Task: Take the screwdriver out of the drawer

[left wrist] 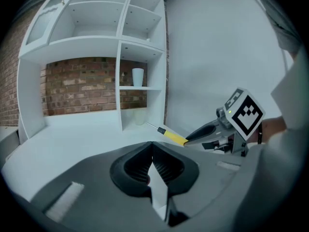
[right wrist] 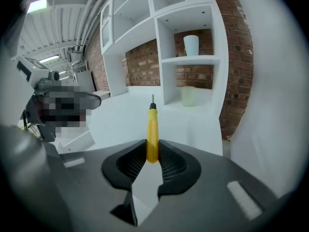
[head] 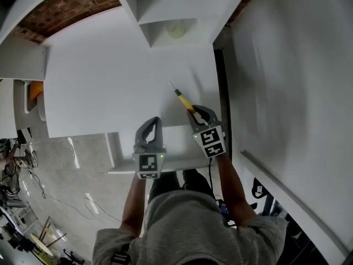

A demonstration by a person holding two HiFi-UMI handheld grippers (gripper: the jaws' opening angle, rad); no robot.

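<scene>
Your right gripper (right wrist: 152, 148) is clenched on the yellow handle of the screwdriver (right wrist: 152, 128). The butt of the handle sits between the ribbed pads, and the black collar and thin metal shaft stick out past the jaw tips. From the head view the screwdriver (head: 182, 100) is in the air over the white desk top (head: 105, 76), its tip angled away from you towards the shelf unit (head: 165, 15) at the back. It is gripped by your right gripper (head: 197, 111) and touches nothing else. Your left gripper (head: 154, 121) hangs just beside the right one. Its own view shows the left gripper's (left wrist: 152, 148) jaws pressed together with nothing between them. That same view shows the screwdriver (left wrist: 172, 136) to the right, jutting from the tip of the right gripper (left wrist: 193, 137). A white cup (right wrist: 191, 45) stands on an upper shelf of the unit, with a brick wall (left wrist: 82, 86) behind the open back. A second pale cup (right wrist: 188, 95) sits on the desk top below that shelf.
</scene>
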